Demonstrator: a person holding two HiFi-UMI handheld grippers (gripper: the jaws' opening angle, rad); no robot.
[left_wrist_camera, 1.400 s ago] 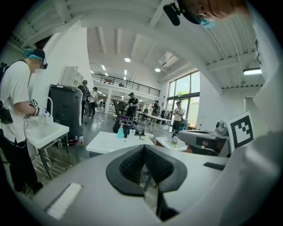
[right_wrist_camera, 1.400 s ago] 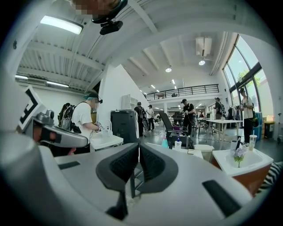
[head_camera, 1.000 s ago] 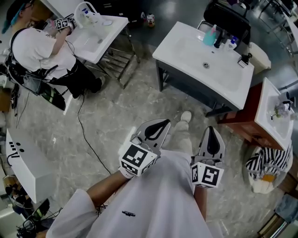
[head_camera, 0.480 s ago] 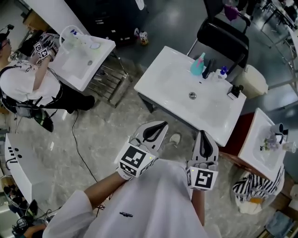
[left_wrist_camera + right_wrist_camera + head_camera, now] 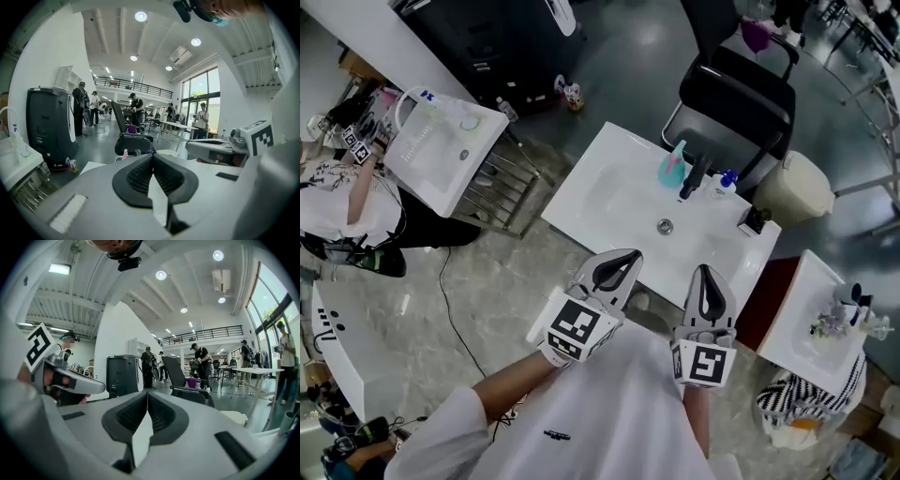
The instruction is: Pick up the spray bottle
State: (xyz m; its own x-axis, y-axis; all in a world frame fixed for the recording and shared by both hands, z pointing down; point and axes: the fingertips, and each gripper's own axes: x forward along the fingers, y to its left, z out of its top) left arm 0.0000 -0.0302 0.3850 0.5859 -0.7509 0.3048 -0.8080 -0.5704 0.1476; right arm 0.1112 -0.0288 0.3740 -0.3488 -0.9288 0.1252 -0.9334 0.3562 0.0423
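White sink, teal spray bottle and dark bottle on back rim

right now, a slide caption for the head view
Left gripper and right gripper, both shut, face a white sink with a teal spray bottle by the tap

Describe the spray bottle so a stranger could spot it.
Find the white sink counter before the black chair. At its far edge, left of the black faucet, stands the spray bottle. It alone is teal; the neighbouring small bottle is white, blue-capped.
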